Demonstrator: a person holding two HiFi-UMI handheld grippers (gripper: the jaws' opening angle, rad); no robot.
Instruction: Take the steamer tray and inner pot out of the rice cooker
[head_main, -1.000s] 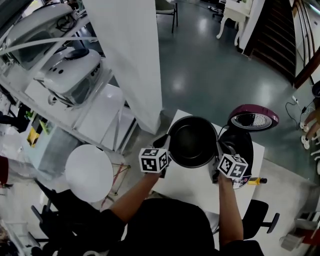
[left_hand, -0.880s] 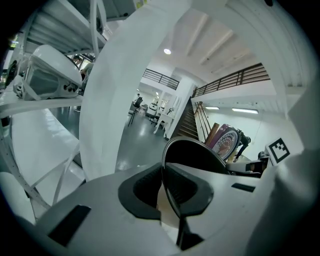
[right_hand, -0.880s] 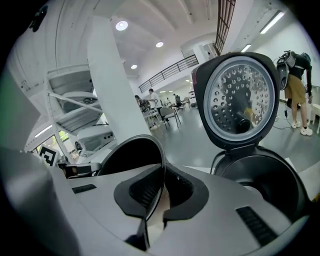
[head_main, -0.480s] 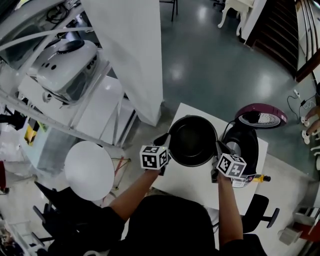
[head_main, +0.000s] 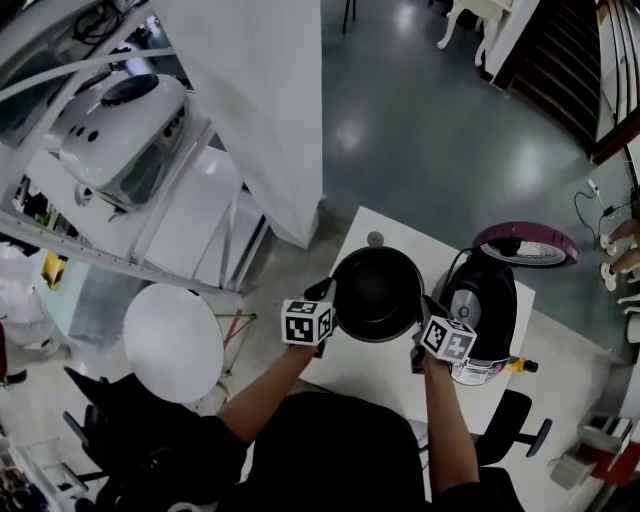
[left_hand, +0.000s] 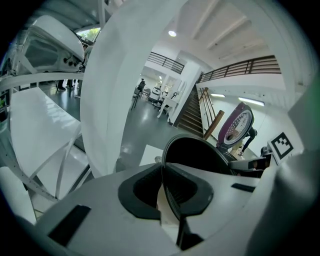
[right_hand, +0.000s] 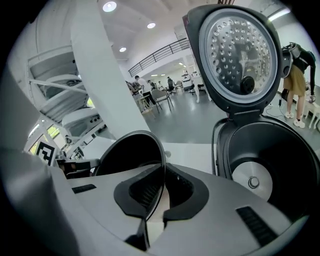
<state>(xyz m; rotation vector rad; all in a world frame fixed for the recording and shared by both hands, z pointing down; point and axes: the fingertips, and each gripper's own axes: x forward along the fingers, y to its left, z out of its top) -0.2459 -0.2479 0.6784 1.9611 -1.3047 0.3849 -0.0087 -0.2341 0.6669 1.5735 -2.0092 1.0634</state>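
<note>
Inner pot (head_main: 377, 293) hangs between the two grippers, clear of the rice cooker (head_main: 483, 300) and to its left, over the white table (head_main: 372, 372). The left gripper (head_main: 329, 296) pinches the pot's left rim and the right gripper (head_main: 427, 308) pinches the right rim. Each gripper view shows the thin metal edge clamped between nearly closed pads.

Compared with a second ago, the pot sits lower in the head view and nearer the tabletop, and both hands have come down together with the grip unchanged. The pot stays level, with its dark, empty inside facing up. The cooker's lid (head_main: 527, 244) stands open, and the right gripper view shows the bare heating plate (right_hand: 252, 181) at the bottom of the cavity, so the pot's removal looks done except for setting it down.

No steamer tray can be made out in any view, so whether that part is finished cannot be told. The likely next need is an even descent onto the table before either grip lets go.
</note>
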